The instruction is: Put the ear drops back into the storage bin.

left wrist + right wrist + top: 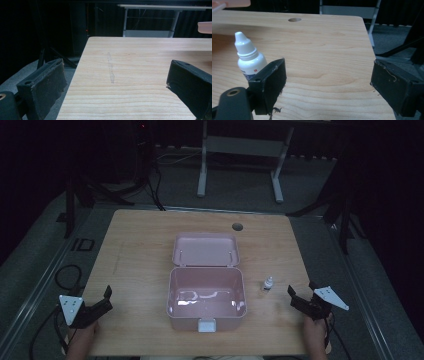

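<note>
A light wooden table [135, 255] with rounded corners carries everything, and the pink plastic box [206, 301] at its middle serves as the landmark for the rest. The box stands open, its base empty and glossy inside, with a pale latch [207, 325] on the wall nearest the person. Its lid [205, 250] lies folded back flat on the table just beyond the base, joined to it along the far wall. A round cable hole [237, 226] sits in the tabletop beyond the lid, toward the far edge. The left gripper [107, 300] hovers well to the left of the box, over the near left corner of the table, held in the person's left hand [80, 340]; its jaws stand wide apart with nothing between them, and in the left gripper view [115, 82] bare wood grain shows in the gap. The right gripper [301, 295] is held to the right of the box, near the table's right edge, in the right hand [316, 335]; its jaws are likewise spread wide and grip nothing. A small white dropper bottle [268, 283] stands upright between the box and the right gripper, just beside the box's right wall but not touching it. In the right gripper view the bottle [249, 56] rises behind the gripper's [327, 75] left jaw, outside the gap.
</note>
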